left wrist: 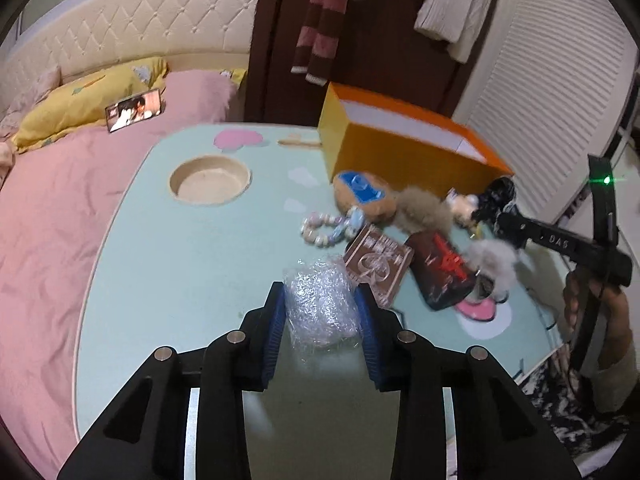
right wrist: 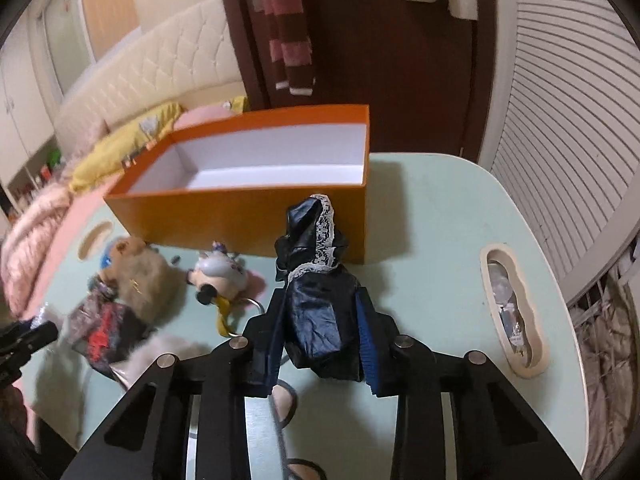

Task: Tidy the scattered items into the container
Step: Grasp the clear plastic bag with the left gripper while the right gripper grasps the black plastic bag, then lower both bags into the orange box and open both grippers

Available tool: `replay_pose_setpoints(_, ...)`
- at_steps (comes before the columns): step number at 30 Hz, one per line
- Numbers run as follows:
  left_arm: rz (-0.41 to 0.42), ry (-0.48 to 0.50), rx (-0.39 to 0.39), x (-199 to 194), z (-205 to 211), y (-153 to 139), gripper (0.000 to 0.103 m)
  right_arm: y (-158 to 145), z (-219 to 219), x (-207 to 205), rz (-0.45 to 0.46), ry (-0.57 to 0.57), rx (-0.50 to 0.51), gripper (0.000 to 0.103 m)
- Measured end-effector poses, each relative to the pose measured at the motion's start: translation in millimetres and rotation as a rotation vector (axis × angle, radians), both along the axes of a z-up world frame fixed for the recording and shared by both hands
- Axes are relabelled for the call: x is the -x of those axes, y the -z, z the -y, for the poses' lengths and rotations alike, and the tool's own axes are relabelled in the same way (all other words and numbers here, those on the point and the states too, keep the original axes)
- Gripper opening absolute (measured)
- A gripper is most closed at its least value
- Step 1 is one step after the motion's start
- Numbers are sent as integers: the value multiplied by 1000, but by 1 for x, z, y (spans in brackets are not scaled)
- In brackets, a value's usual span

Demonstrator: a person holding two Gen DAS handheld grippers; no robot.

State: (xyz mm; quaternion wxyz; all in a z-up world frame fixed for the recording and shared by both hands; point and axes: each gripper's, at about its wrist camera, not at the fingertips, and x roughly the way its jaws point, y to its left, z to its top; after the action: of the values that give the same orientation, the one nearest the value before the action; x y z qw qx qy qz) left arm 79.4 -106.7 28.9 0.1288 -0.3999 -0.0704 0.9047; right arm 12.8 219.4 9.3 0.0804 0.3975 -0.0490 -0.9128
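Observation:
My left gripper [left wrist: 320, 292] is shut on a clear bubble-wrap bundle [left wrist: 322, 306], its blue pads pressing both sides just above the pale green table [left wrist: 180, 264]. My right gripper [right wrist: 320, 296] is shut on a black bow with white lace trim [right wrist: 316, 280], held in front of the open orange box [right wrist: 256, 208], whose white inside shows nothing. From the left wrist view the right gripper [left wrist: 504, 204] appears at the far right with the black bow [left wrist: 498, 196], near the orange box [left wrist: 400, 152]. Scattered items lie between: a brown plush [left wrist: 364, 196], a bead bracelet [left wrist: 328, 228], a dark packet [left wrist: 440, 276].
A brown card box [left wrist: 378, 260], fur pompoms [left wrist: 424, 208] and a small mouse-like keychain doll [right wrist: 220, 272] also lie on the table. The tabletop has a round cup recess [left wrist: 210, 180] and an oblong slot [right wrist: 512, 308]. A pink-covered bed [left wrist: 52, 220] lies to the left; a louvred door [right wrist: 560, 120] stands to the right.

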Motion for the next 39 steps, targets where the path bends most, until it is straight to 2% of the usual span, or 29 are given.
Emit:
replay_pose_setpoints(5, -66, 2, -35, 6, 1, -25, 36, -23, 3, -8, -49, -26, 43, 30)
replay_pose_setpoints(10, -121, 61, -63, 32, -14, -55, 36, -54, 18, -4, -116, -72, 61, 30)
replay_pose_setpoints(13, -166, 88, -36, 58, -34, -74, 36, -66, 27, 8, -137, -82, 77, 31)
replay_pose_setpoints(16, -175, 116, -2, 94, -59, -82, 36, -71, 35, 27, -143, -76, 73, 31)
replay_pose_setpoints(21, -92, 157, -3, 149, -92, -70, 36, -65, 50, 59, -119, -56, 5, 31)
replay_pose_setpoints(25, -36, 168, 32, 176, -112, -54, 36, -52, 52, 83, -69, -33, 10, 31)
replay_pose_setpoints(31, 25, 161, 49, 190, -118, -32, 36, -33, 48, 100, -29, -12, 7, 31)
replay_pose_setpoints(39, 54, 149, 79, 197, -122, -22, 36, -22, 49, 102, -2, -7, 12, 31)
